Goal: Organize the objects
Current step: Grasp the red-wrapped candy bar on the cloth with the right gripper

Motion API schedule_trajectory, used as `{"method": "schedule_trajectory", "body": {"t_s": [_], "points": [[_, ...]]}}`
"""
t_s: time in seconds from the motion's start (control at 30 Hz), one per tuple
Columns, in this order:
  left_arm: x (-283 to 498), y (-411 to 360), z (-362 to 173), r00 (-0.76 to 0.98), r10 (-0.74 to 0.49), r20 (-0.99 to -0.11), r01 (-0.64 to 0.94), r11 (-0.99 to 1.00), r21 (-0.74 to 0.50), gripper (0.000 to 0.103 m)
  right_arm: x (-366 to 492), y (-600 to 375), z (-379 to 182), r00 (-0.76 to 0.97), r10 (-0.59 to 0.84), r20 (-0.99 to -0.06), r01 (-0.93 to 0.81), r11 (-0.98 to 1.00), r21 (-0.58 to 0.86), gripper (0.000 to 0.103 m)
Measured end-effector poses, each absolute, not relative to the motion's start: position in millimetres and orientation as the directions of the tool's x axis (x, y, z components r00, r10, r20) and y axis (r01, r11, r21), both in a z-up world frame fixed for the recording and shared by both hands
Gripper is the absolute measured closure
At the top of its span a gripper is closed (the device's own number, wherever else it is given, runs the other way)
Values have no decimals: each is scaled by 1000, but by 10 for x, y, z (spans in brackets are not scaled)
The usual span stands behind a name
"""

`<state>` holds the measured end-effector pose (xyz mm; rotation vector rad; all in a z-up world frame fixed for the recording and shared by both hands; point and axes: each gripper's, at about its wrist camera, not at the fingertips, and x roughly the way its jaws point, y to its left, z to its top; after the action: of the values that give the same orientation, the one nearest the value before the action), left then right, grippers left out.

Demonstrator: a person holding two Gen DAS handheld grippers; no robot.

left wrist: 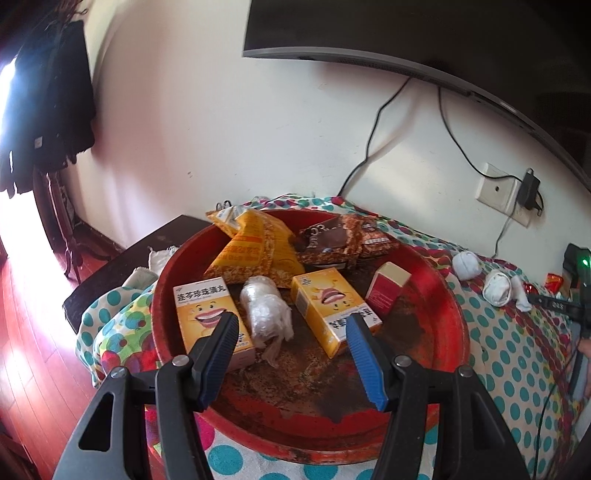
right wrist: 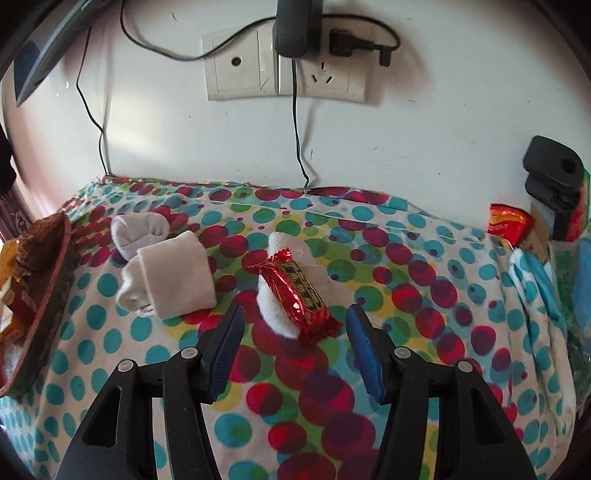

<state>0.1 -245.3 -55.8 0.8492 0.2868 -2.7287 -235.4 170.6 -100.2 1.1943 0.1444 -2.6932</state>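
Observation:
A round red tray (left wrist: 448, 314) on the dotted cloth holds two yellow medicine boxes (left wrist: 207, 310) (left wrist: 328, 299), a plastic-wrapped roll (left wrist: 264, 306), yellow snack bags (left wrist: 255, 247), brown snack packs (left wrist: 340, 240) and a small red box (left wrist: 388, 288). My left gripper (left wrist: 291, 325) is open and empty above the tray's near part. My right gripper (right wrist: 295, 317) is open and empty, just in front of a red foil candy (right wrist: 295, 291) lying on a white sock (right wrist: 271, 302). Two more rolled white socks (right wrist: 162, 266) lie to the left.
The tray's edge (right wrist: 48, 291) shows at the left of the right wrist view. Wall sockets (right wrist: 284, 74) with cables sit above the table. A red packet (right wrist: 508, 223) and a black device (right wrist: 554, 184) stand at far right. A TV (left wrist: 406, 33) hangs above.

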Motion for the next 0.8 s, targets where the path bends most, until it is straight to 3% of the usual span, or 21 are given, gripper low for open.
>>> {"method": "schedule_trajectory", "body": {"t_s": [0.07,0.13,0.17,0.37,0.57,0.6,0.7,0.8], "points": [[6,-2376,-536,-801,-193,-567,293,-952,-90,41,-2409,1736,-1036,-647,-140,-750,214,-977,-2,61],[9,-2292,-519,-811,-190,-553,270,-961,-66,41,-2410,1755,-1055,-639,-167,-751,224,-974,25,81],[12,-2240,-510,-817,-195,-543,261,-964,-45,41,-2397,1760,-1055,-640,-169,-750,225,-974,27,85],[33,-2060,-481,-843,-185,-504,213,-977,2,41,-2124,1777,-1033,-645,-235,-727,285,-957,56,92],[-20,-1931,-559,-831,-183,-525,188,-981,43,41,-1840,1795,-1070,-611,-279,-741,320,-943,90,92],[-22,-1917,-564,-830,-181,-527,185,-982,47,41,-1816,1814,-1066,-627,-267,-732,307,-948,83,88],[-19,-1863,-565,-833,-182,-523,173,-983,66,41,-1887,1867,-1073,-631,-252,-733,262,-959,104,48],[-14,-1834,-564,-837,-181,-517,164,-983,79,41,-1975,1825,-1042,-635,-272,-724,260,-957,131,47]]}}
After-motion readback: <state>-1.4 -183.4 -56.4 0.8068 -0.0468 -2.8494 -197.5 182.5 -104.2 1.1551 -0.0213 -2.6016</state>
